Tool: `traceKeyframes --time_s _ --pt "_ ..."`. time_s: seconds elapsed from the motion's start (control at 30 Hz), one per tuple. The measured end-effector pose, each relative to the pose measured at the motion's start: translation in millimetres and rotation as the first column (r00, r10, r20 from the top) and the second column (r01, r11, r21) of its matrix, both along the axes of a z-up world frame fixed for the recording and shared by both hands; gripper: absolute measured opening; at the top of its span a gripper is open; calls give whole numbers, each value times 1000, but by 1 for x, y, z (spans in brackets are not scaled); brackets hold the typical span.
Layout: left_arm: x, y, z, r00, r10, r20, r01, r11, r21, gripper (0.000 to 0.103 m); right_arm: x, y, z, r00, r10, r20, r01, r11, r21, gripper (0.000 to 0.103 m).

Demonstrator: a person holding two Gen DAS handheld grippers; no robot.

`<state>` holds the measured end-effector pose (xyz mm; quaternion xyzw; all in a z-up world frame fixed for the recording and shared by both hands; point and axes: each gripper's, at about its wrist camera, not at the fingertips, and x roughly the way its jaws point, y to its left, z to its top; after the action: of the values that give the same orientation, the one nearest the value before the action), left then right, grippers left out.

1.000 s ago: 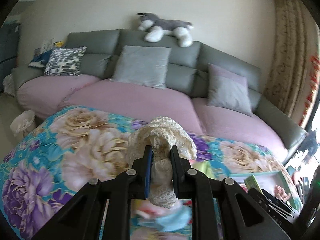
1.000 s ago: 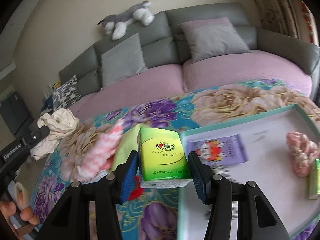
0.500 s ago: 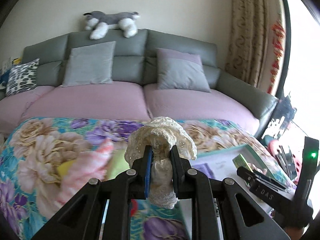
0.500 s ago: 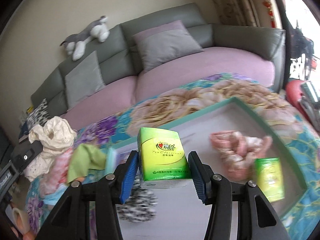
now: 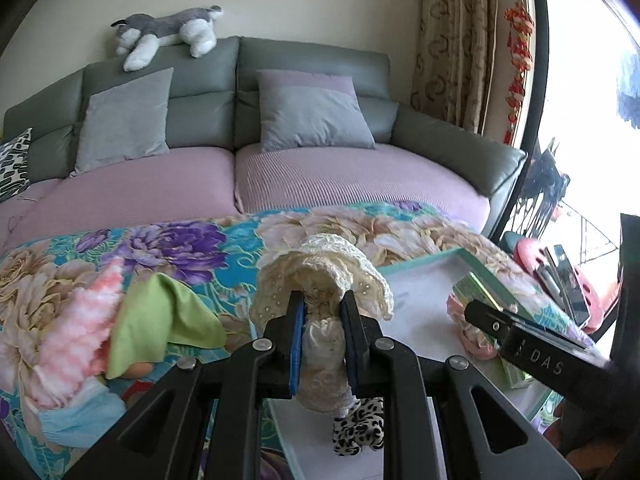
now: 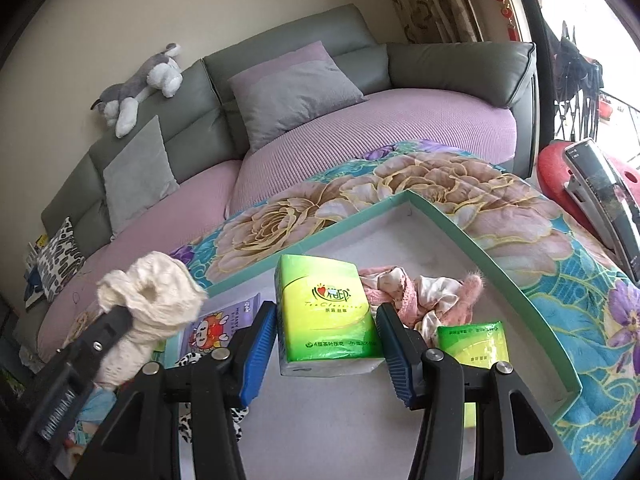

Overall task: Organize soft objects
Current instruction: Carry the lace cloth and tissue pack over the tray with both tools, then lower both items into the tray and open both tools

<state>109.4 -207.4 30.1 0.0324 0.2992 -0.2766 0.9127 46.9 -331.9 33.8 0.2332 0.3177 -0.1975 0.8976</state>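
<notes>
The left claw gripped a cream lace cloth. The right claw clamped a green tissue pack above the teal-rimmed tray.

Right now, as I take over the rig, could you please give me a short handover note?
Left hand-held gripper: shut on the cream lace cloth, held above the near left part of the teal tray.
Right hand-held gripper: shut on a green tissue pack, over the tray.
Done: pink cloths, a second green pack, a purple pack and a spotted cloth lie in the tray.
Left: release both; green cloth, pink fluffy cloth and blue cloth remain on the floral blanket.
</notes>
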Motion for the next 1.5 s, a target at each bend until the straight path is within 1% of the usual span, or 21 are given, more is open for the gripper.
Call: traceKeyframes --time_s 0.17,0.33,0.47,0.57,0.67,0.8,0.93,1.03,1.1,1.2,1.27,1.3,1.33,1.37,1.4,1.5 --pt "4 -9 -10 999 -11 -31 12 999 38 18 8 1 -1 1000 9 -7 -9 1000 -1 54" --pt "7 -10 -9 999 -1 -39 3 998 70 18 17 4 -2 1000 24 -13 -24 1000 2 54" --pt "10 -10 -9 998 -6 -69 10 998 55 19 21 10 -4 999 34 -34 -35 999 -24 54" --pt "13 -14 -11 997 -8 -83 13 998 61 19 21 8 -7 999 23 -45 -24 1000 -17 54" --pt "20 -18 -13 994 -16 -104 22 998 51 19 21 6 -8 998 13 -55 -14 1000 -18 54" --pt "25 -25 -20 991 -24 -130 31 998 54 19 22 3 -11 998 8 -66 -9 1000 -12 54" --pt "26 -28 -29 988 -23 -152 34 997 74 20 23 3 -12 997 7 -76 -8 1000 -12 55" --pt "28 -27 -34 982 -29 -186 41 997 62 20 24 4 -13 996 9 -86 -10 1000 -19 56" --pt "28 -26 -36 980 -32 -198 44 997 56 22 25 4 -14 995 3 -98 -6 1000 -25 56" --pt "28 -26 -39 977 -31 -211 46 997 66 29 26 3 -16 994 -7 -112 3 1000 -31 56" --pt "28 -25 -40 975 -31 -220 46 997 62 38 27 3 -17 992 -9 -126 4 999 -38 56" --pt "28 -24 -39 975 -31 -219 45 997 60 41 27 3 -17 991 -9 -134 3 999 -46 56" --pt "28 -23 -38 976 -30 -216 44 997 61 47 28 4 -17 990 -11 -142 3 998 -55 57" --pt "27 -22 -36 977 -30 -211 45 997 64 50 29 5 -17 988 -13 -152 3 998 -67 57" --pt "26 -21 -34 978 -32 -205 47 997 66 52 29 6 -16 988 -13 -157 1 997 -78 58" --pt "24 -18 -28 982 -27 -189 41 996 73 61 29 8 -14 988 -15 -155 1 996 -90 65"
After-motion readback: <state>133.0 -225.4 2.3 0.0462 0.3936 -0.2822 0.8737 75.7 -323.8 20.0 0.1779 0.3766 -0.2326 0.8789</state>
